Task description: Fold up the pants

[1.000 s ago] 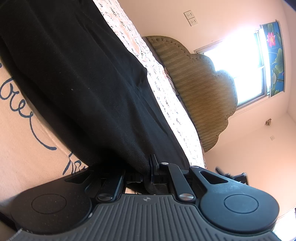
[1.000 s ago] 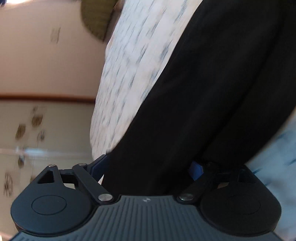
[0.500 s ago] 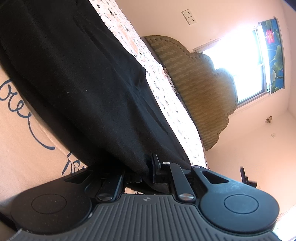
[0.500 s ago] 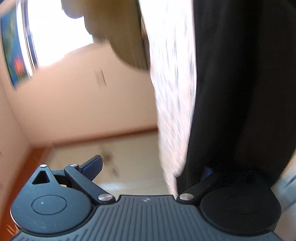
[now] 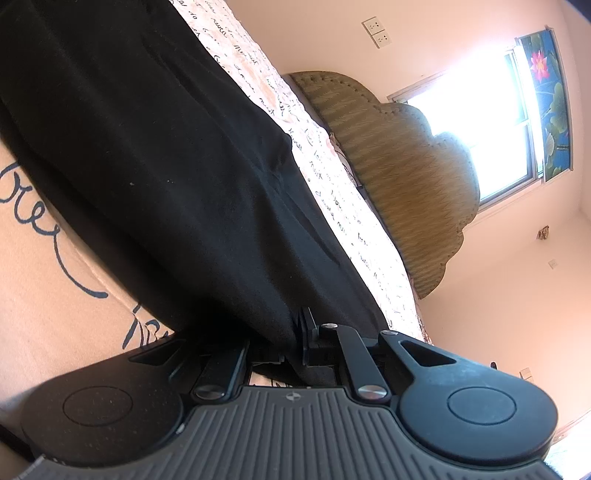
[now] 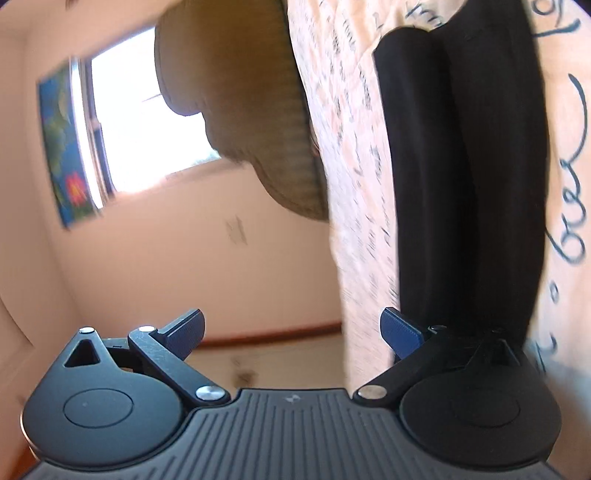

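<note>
my left gripper [image 5: 291, 347] pinching an edge of the black pants [image 5: 155, 140] | pants lying flat on the bed sheet [image 5: 40, 266] (cursive print), headboard [image 5: 406, 177] beyond | my right gripper [image 6: 291, 332] spread wide, nothing between its fingers; blurred view, pants [image 6: 461, 177] seemingly just beside the right finger

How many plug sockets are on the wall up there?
2. Both wall sockets sit on the pink wall above the headboard, stacked one over the other: the upper socket and the lower socket. More may be hidden outside the left wrist view.
</note>
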The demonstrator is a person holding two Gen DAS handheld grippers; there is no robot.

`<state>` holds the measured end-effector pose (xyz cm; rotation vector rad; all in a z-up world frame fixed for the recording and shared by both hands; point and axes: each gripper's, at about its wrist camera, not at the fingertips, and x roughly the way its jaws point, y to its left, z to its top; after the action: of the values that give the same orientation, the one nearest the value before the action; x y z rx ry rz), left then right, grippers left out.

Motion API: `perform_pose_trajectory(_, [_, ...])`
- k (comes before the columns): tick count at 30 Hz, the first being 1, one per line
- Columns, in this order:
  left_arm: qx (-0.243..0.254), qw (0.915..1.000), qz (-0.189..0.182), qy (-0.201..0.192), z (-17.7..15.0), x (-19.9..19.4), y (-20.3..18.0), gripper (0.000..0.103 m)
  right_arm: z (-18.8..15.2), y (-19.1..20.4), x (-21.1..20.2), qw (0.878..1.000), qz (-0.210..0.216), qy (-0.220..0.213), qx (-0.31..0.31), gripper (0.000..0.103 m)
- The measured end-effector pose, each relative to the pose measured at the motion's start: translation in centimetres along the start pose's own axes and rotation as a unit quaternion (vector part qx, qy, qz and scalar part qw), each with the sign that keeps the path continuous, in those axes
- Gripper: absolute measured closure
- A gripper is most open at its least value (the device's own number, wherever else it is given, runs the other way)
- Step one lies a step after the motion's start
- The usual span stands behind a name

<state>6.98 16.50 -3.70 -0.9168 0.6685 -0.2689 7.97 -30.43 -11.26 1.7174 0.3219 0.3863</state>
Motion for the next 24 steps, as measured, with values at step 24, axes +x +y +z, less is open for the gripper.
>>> perform_pose_trajectory(24, [-0.007, 0.9999, -0.009, 0.001, 0.0, 0.0, 0.4, 0.083, -7.2, -1.1, 6.5, 0.982, -0.067, 0.178, -0.019, 0.0])
